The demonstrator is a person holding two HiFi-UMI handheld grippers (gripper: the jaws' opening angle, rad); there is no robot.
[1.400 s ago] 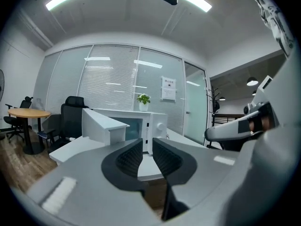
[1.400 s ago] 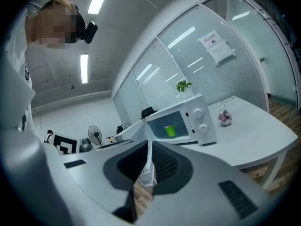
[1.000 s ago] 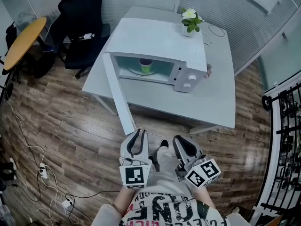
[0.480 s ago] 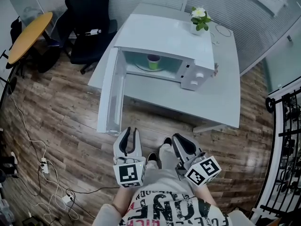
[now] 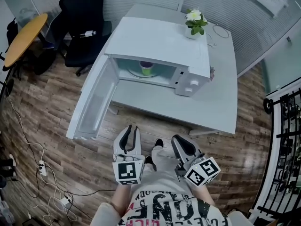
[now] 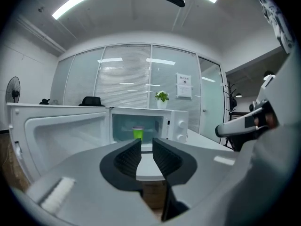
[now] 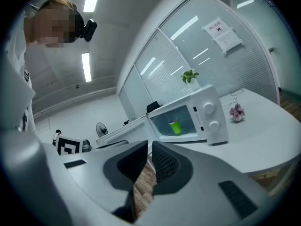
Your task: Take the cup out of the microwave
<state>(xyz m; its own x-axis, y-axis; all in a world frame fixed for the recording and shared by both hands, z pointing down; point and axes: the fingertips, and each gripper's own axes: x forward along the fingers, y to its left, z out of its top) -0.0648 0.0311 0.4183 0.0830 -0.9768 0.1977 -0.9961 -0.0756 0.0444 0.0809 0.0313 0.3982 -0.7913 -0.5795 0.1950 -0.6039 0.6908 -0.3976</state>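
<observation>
A green cup (image 5: 146, 68) stands upright on the turntable inside the white microwave (image 5: 160, 41), whose door (image 5: 91, 105) hangs wide open to the left. The cup also shows through the opening in the left gripper view (image 6: 138, 133) and the right gripper view (image 7: 175, 126). Both grippers are held low near the person's body, well short of the white table (image 5: 216, 102). My left gripper (image 5: 130, 134) (image 6: 146, 147) points at the oven with a narrow empty gap between its jaws. My right gripper (image 5: 179, 142) (image 7: 150, 149) has its jaws almost together, holding nothing.
A potted plant (image 5: 194, 22) sits behind the microwave and a small pink flower (image 5: 211, 72) beside its dials. A black office chair (image 5: 80, 22) and a round wooden table (image 5: 23, 36) stand at the left. Cables (image 5: 47, 182) lie on the floor; a black rack (image 5: 287, 140) is at the right.
The microwave door has swung from half open, edge toward me, to wide open at the left. My left gripper has drifted slightly left and back; neither gripper holds anything.
</observation>
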